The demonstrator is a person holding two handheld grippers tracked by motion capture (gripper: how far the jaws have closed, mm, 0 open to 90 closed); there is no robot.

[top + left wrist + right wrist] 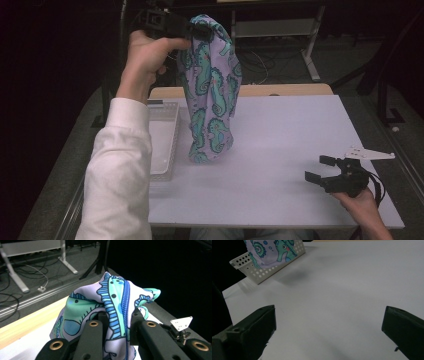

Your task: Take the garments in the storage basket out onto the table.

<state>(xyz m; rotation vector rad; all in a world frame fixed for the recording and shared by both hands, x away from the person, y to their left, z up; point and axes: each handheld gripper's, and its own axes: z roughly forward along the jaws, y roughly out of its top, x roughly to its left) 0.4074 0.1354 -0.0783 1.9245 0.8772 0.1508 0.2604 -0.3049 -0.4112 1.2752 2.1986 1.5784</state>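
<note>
Nearest, at the right edge of the tabletop (280,150), the right tool (320,168) rests low in the person's hand with its jaws standing wide apart and nothing between them; its own view looks across bare white surface toward the basket. Further in and to the left, the white perforated basket (162,145) sits at the left edge of the tabletop, beside the person's white sleeve (120,170). Above and just right of it hangs the seahorse-print cloth (210,90), lilac with teal figures, clamped at its top by the left tool (197,31), which is raised high at the far left; the cloth's lower end dangles just off the surface, near the basket's right wall. To do this well, the hand should probably carry the cloth leftward until its tail is over the basket, then lower so it folds in before letting go. Beyond the far wooden edge lie a dark floor, loose cables and white desk legs.
</note>
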